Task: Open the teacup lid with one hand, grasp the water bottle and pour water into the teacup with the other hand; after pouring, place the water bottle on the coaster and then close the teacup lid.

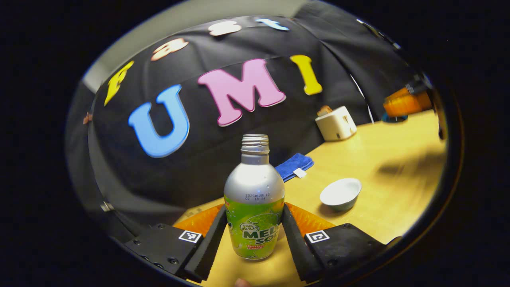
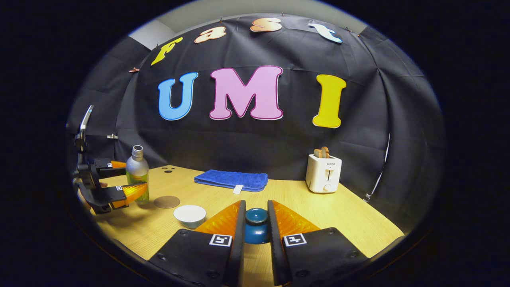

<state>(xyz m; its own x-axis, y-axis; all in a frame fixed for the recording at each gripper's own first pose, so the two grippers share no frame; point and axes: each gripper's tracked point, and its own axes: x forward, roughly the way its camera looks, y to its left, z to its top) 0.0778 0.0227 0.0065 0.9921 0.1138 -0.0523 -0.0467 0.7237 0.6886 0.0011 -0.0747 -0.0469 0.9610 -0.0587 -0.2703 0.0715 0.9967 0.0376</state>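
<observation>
The uncapped water bottle (image 1: 254,207), silver with a green label, stands upright between my left gripper's (image 1: 254,211) fingers, which press on both its sides. In the right gripper view that bottle (image 2: 137,171) is at the table's far left, inside the left gripper (image 2: 133,177). My right gripper (image 2: 256,205) is shut on the blue teacup lid (image 2: 256,223), held low over the table. The open white teacup (image 2: 190,215) sits left of it, and appears again in the left gripper view (image 1: 341,193). A round brown coaster (image 2: 167,201) lies between cup and bottle.
A folded blue towel (image 2: 231,179) lies at the back of the wooden table (image 2: 326,215). A white toaster (image 2: 323,172) with toast stands at the back right. The right gripper (image 1: 402,105) shows far off beyond the toaster (image 1: 336,122).
</observation>
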